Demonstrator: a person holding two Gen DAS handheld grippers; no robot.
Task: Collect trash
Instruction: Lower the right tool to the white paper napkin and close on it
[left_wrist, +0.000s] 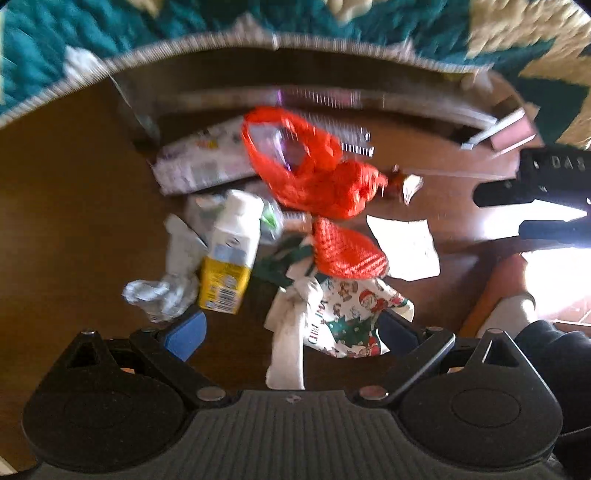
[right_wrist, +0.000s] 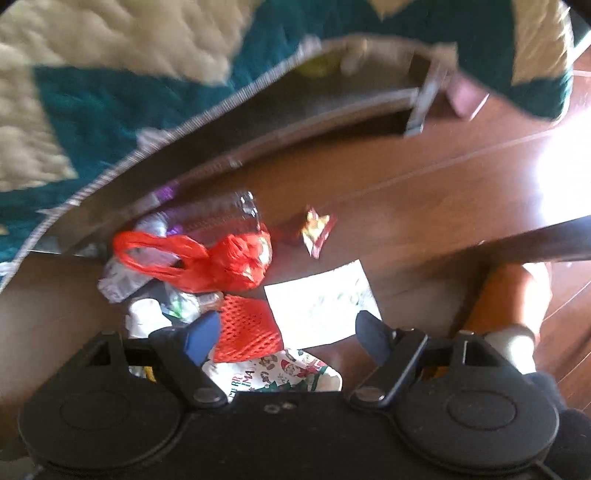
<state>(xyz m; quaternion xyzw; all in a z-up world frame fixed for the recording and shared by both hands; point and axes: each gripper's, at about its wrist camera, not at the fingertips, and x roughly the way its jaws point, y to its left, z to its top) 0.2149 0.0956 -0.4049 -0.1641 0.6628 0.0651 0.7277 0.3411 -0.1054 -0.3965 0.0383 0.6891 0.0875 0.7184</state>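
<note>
On the wooden floor (right_wrist: 424, 177) beside the quilt (right_wrist: 110, 92), trash lies heaped: red bag (left_wrist: 314, 173), carton (left_wrist: 231, 254), perhaps crumpled foil (left_wrist: 159, 291). Both hand-held grippers, left (left_wrist: 291, 332) and right (right_wrist: 286, 334), gape empty.

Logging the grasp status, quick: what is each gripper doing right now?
Left gripper: open, holding nothing, above the Christmas-print cloth.
Right gripper: open, holding nothing.

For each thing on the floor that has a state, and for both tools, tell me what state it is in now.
Left tool: open, empty, above the pile.
Right tool: open, empty.
Red plastic bag: crumpled, handles loose.
Red net bag: flat on the pile.
Carton: lying on its side.
Christmas-print bag: crumpled.
White paper sheet: flat on the floor.
Snack wrapper: crumpled; whether empty cannot be told.
</note>
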